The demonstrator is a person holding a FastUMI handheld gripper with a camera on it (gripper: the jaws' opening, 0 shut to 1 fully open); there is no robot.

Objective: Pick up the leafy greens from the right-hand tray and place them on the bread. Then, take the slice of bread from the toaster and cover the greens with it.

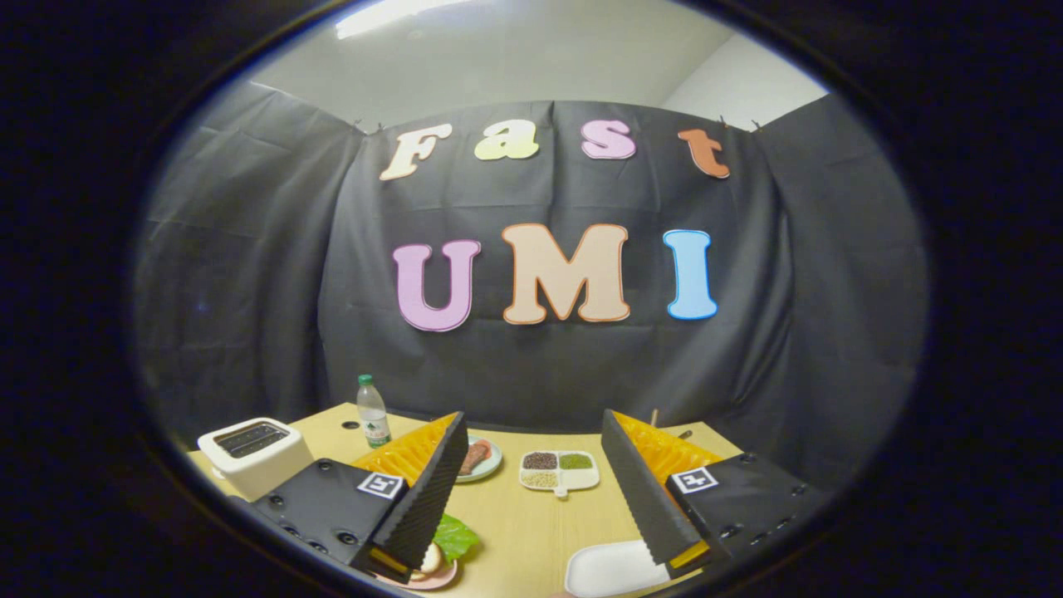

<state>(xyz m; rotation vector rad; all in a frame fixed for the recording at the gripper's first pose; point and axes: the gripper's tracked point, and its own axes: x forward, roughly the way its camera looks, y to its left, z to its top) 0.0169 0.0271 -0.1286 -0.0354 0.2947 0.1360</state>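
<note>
In the gripper view, the leafy greens (455, 536) show as a bright green, crinkled leaf lying on a pink plate (432, 579), over what looks like bread (430, 560), pale and mostly hidden behind the left finger. The gripper (540, 552) has its jaws wide apart, holding nothing; the greens lie just inside the left fingertip. A white tray (610, 570) sits by the right finger, partly cut off. The toaster (254, 454) stands beyond, on the wooden table (531, 515); whether it holds a slice cannot be told.
</note>
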